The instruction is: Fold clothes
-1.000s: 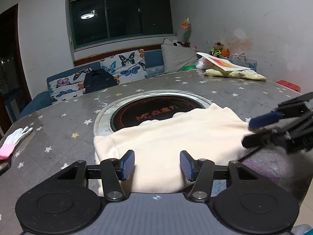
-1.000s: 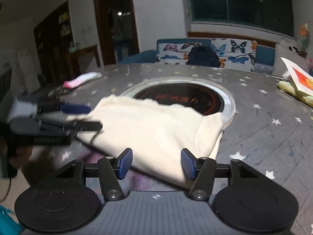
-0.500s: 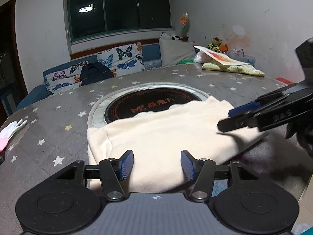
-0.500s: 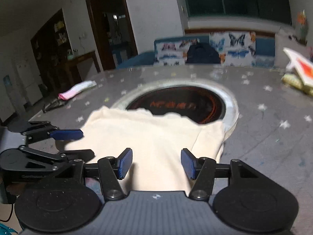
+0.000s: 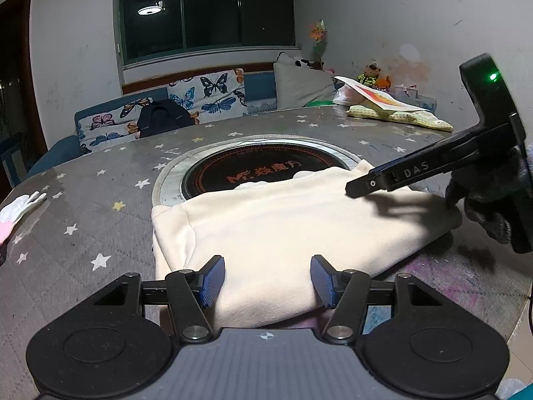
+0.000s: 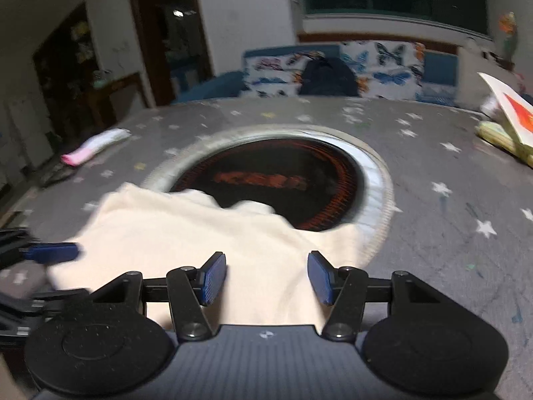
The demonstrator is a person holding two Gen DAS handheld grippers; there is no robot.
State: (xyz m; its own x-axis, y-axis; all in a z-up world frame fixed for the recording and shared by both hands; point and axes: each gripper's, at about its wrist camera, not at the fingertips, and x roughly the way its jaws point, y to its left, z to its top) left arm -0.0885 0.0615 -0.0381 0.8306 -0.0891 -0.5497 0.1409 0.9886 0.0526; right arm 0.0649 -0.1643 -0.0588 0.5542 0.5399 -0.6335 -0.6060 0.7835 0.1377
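Cream garment (image 5: 286,230) lies folded on the star-patterned table (image 5: 100,206), its far edge over the round cooktop (image 5: 263,173). Left gripper (image 5: 266,280) hovers at its near edge, fingers spread, holding nothing. Right gripper (image 6: 266,276), somewhat blurred, looks likewise parted and empty above the cloth.

cream, plain: folded garment (image 5: 293,230). grey with white and a few yellow stars: tablecloth (image 5: 100,200). black with orange-red lettering and rings, silver-rimmed: round hotplate (image 5: 263,170). blue pads on black: left gripper (image 5: 266,281), right gripper (image 6: 266,278). white and blue with multicoloured butterflies: sofa cover (image 5: 206,95). white and pink: glove (image 5: 16,208). dark navy: bag (image 5: 163,121). pale yellow-green: cloth (image 5: 399,116).
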